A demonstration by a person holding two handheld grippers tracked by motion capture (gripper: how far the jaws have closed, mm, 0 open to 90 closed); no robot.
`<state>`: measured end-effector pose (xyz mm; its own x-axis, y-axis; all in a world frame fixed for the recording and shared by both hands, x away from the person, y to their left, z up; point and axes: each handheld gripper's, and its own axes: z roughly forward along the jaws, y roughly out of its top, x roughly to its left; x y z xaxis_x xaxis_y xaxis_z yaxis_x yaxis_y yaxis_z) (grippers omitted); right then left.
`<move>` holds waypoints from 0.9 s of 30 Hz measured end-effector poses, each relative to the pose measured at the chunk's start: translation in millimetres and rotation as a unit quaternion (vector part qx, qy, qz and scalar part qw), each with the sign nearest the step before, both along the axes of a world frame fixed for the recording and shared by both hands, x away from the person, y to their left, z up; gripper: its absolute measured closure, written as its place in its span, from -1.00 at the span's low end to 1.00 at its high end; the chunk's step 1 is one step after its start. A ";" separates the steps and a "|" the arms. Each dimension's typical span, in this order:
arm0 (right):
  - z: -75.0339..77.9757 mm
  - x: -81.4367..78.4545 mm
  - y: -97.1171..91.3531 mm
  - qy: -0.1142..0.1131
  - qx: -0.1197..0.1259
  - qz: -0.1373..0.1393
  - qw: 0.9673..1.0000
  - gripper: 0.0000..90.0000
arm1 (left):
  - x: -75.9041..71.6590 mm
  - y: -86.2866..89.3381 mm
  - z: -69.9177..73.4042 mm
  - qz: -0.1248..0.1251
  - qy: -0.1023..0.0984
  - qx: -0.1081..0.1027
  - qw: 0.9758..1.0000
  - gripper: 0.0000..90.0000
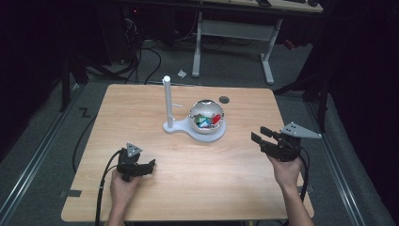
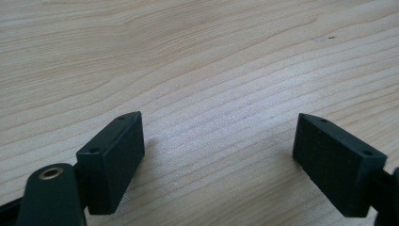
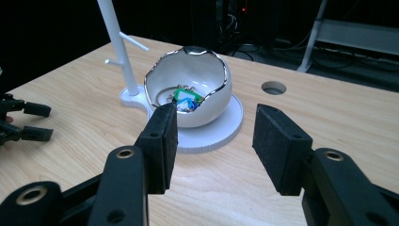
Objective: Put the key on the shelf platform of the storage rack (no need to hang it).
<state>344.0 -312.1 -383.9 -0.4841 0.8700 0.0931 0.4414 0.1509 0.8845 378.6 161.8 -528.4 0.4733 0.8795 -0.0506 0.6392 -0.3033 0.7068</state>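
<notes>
A shiny egg-shaped bowl (image 1: 206, 117) with a broken-shell rim sits on a white base (image 1: 214, 136) in the middle of the wooden table (image 1: 141, 108). Small coloured items (image 3: 187, 99) lie inside the bowl (image 3: 207, 80). A white post (image 1: 167, 101) with short pegs rises from the same base, left of the bowl. My right gripper (image 1: 261, 134) hovers open to the right of the bowl, and its jaws (image 3: 214, 141) point at it with nothing between them. My left gripper (image 1: 151, 163) rests low over the table at front left, open (image 2: 219, 155) over bare wood.
A round cable hole (image 1: 224, 99) lies behind the bowl near the table's far edge. Beyond the table stand a white desk frame (image 1: 235, 33) and floor cables (image 1: 146, 52). Black cables trail from both grippers over the front edge.
</notes>
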 end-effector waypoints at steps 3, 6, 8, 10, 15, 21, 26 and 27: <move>-4.2 -2.7 -1.1 0.003 -0.001 -0.001 1.000 0.13 | 0.0 0.1 0.0 0.000 0.000 0.000 1.000 -0.61; -8.1 -4.1 -1.9 0.006 -0.001 -0.002 1.000 0.13 | 0.0 0.0 0.0 0.000 0.000 0.000 1.000 -0.61; -10.7 -4.9 -1.9 0.009 0.003 -0.002 1.000 0.13 | -0.1 0.0 0.0 0.000 0.000 0.000 1.000 -0.61; -13.3 -5.0 -1.0 0.010 0.003 -0.002 1.000 0.13 | -0.2 -0.2 0.0 0.000 0.000 0.001 1.000 -0.61; -21.5 -6.1 0.0 0.015 0.004 -0.001 1.000 0.13 | -0.3 -0.3 0.0 0.000 0.000 0.001 1.000 -0.61; -28.7 -7.2 0.8 0.021 0.006 -0.003 1.000 0.13 | -0.4 -0.4 0.0 -0.001 0.000 0.001 1.000 -0.61; -34.9 -6.8 1.7 0.024 0.006 0.000 1.000 0.12 | -0.4 -0.5 0.0 -0.001 0.000 0.002 1.000 -0.61; -36.3 -6.4 2.0 0.024 0.007 -0.001 1.000 0.12 | -0.5 -0.5 0.0 -0.001 0.000 0.002 1.000 -0.61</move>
